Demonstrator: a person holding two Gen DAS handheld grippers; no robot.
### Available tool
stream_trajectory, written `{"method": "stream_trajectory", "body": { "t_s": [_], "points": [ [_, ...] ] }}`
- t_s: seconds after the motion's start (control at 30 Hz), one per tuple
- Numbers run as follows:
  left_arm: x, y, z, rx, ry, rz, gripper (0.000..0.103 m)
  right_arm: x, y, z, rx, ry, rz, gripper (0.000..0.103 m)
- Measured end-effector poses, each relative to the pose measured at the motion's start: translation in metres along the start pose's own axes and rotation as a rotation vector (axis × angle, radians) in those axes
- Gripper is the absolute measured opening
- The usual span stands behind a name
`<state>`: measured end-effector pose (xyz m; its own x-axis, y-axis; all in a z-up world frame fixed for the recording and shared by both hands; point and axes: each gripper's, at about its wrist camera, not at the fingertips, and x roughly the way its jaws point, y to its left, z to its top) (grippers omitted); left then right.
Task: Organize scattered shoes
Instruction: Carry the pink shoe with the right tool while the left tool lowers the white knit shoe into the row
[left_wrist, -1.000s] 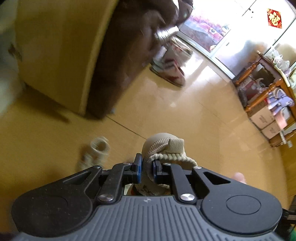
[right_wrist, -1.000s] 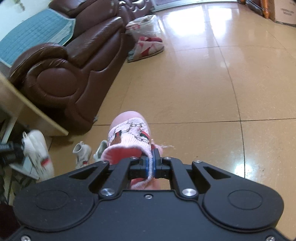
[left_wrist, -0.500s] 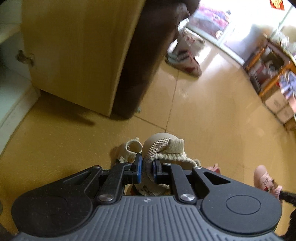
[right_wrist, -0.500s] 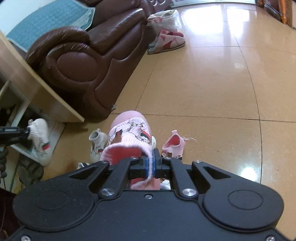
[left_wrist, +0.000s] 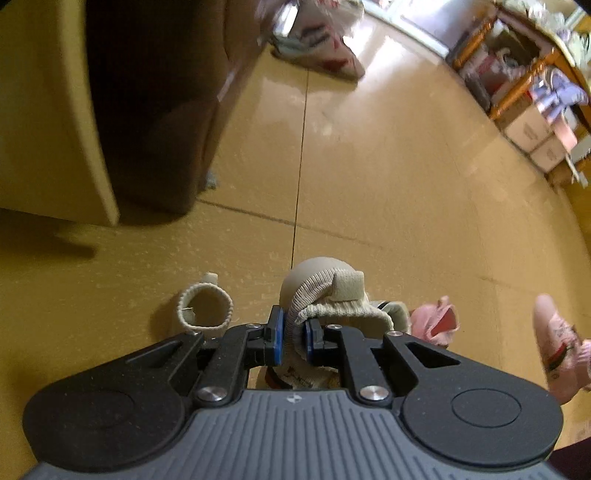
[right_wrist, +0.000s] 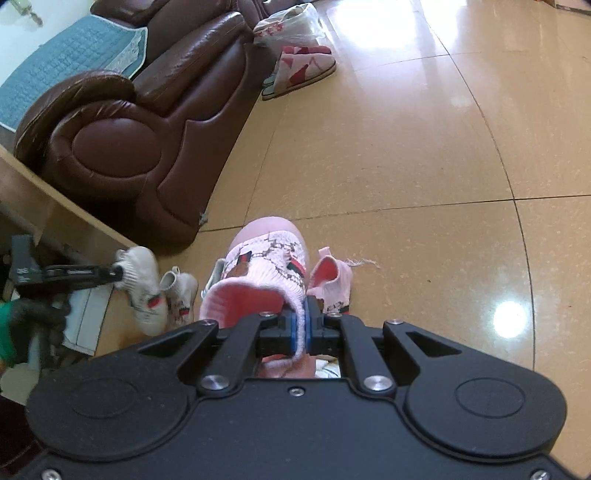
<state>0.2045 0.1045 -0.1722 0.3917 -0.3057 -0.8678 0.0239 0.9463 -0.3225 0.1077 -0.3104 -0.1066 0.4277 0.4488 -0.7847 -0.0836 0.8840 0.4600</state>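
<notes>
Mid-task, by the look of it: two shoes in hand, their mates on the floor, nothing lined up yet. Left to right in the right wrist view: left gripper (right_wrist: 120, 272) clamped narrow on the knit cuff of a cream shoe (right_wrist: 142, 291), hanging close beside its mate, a second cream shoe (right_wrist: 180, 295), standing on the tile floor (right_wrist: 406, 155) near the cabinet edge and the brown sofa (right_wrist: 147, 122). Then right gripper (right_wrist: 307, 325) pinched nearly flat on the cuff of a pink shoe (right_wrist: 266, 266), held above the floor, w/ the other pink shoe (right_wrist: 330, 284) lying just beside it, opening tipped up. Same picture from the left wrist view: cream mate (left_wrist: 205, 306) to the left, second pink one (left_wrist: 434, 319) to the right. Judgement: both pairs about to be matched up, so approx halfway; still to do: set each held shoe down next to its mate, straighten toes. Slippers (right_wrist: 301, 72) by the plastic bag farther off look untouched, maybe also to sort. Writing: none legible. Red-green stripe patches on cream and pink shoes, no brand name readable; boxes in the far corner too blurred to read.
</notes>
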Motion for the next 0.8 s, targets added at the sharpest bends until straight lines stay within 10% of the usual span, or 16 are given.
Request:
{"method": "stream_trajectory", "body": {
  "t_s": [0.47, 0.8],
  "points": [
    [0.050, 0.009, 0.008, 0.124, 0.121, 0.034, 0.011, 0.038, -0.009, 0.000, 0.030, 0.046, 0.035, 0.005],
    [0.075, 0.023, 0.007, 0.002, 0.155, 0.000, 0.010, 0.050, -0.008, -0.002, 0.032, 0.062, 0.040, 0.005]
  ]
}}
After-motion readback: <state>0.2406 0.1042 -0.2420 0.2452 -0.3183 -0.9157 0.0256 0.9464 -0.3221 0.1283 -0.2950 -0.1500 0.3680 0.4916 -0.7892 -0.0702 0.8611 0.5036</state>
